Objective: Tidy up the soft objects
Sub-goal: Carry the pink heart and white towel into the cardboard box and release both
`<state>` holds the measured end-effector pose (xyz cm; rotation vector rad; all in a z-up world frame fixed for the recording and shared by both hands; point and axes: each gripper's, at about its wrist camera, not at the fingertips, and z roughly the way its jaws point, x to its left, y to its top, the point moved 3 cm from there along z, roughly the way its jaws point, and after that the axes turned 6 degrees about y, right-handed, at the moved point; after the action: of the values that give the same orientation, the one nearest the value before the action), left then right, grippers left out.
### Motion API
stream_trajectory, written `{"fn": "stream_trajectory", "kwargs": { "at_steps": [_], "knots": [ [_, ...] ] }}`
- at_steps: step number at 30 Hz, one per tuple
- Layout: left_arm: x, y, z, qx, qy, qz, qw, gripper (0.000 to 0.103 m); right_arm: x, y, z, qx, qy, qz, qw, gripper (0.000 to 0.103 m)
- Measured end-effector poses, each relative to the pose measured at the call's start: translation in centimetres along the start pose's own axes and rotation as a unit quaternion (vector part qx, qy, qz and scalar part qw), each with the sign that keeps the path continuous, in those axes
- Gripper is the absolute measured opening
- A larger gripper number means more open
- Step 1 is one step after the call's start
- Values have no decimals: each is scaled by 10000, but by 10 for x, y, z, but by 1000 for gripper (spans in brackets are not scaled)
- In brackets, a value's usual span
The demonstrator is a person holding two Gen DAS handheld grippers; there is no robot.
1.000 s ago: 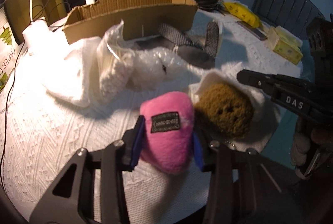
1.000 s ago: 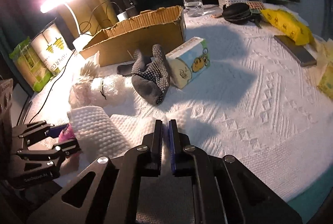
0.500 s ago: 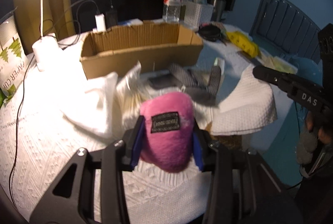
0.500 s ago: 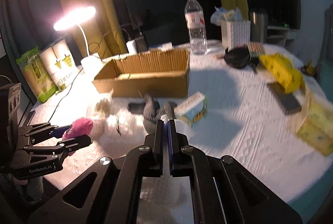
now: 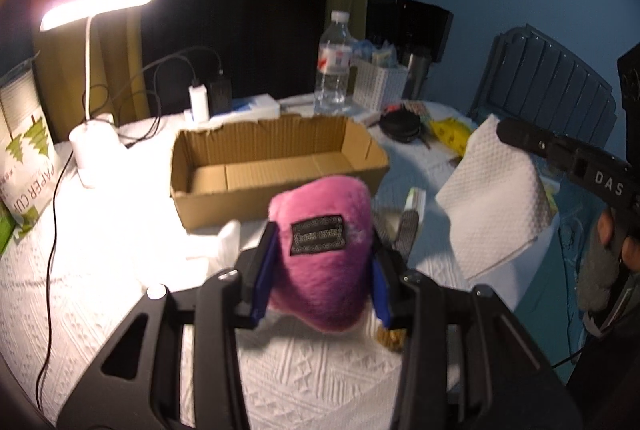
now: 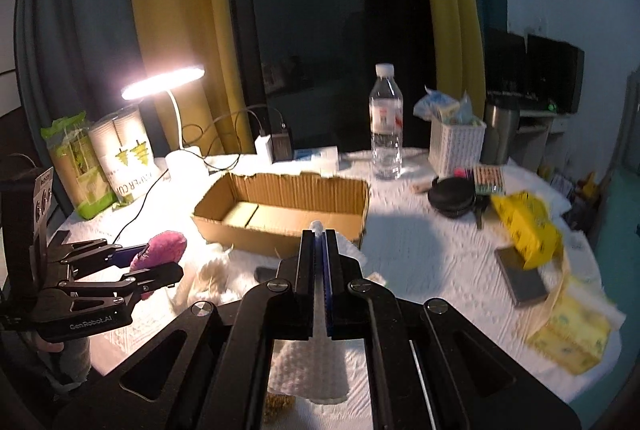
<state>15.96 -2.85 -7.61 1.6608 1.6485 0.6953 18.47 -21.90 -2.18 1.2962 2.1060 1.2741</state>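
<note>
Your left tongs (image 5: 320,270) grip the pink plush toy (image 5: 322,254) above the table, your right tongs (image 6: 319,262) pinch the white paper towel (image 5: 494,198), and the open cardboard box (image 5: 276,158) lies straight ahead, nearer the left.

The cardboard box (image 6: 280,208) sits mid-table — lamp (image 6: 162,86) behind-left, water bottle (image 6: 385,122) behind-right. Basket (image 6: 456,142) stands right of the bottle.

Your right claw (image 6: 319,254), bottom centre, pinches a white cloth (image 6: 308,370). At left, your left claw (image 6: 154,262) clamps a pink plush (image 6: 160,244). The cardboard box (image 6: 280,210) sits centre on the worktop (image 6: 432,254).
</note>
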Motion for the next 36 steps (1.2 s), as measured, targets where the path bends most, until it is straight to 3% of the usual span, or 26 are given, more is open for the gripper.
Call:
{"fn": "stream_trajectory", "kwargs": {
  "at_steps": [10, 23, 36],
  "knots": [
    [10, 36, 6, -308, -68, -25, 9995, 41, 2, 37, 13, -156, 57, -225, 9996, 4],
    [20, 79, 43, -509, -147, -99, 9985, 41, -2, 92, 55, -327, 209, -539, 9978, 4],
    [25, 95, 112, -175, -163, -229, 9995, 41, -27, 102, 119, -102, 455, -381, 9982, 4]
  ]
}}
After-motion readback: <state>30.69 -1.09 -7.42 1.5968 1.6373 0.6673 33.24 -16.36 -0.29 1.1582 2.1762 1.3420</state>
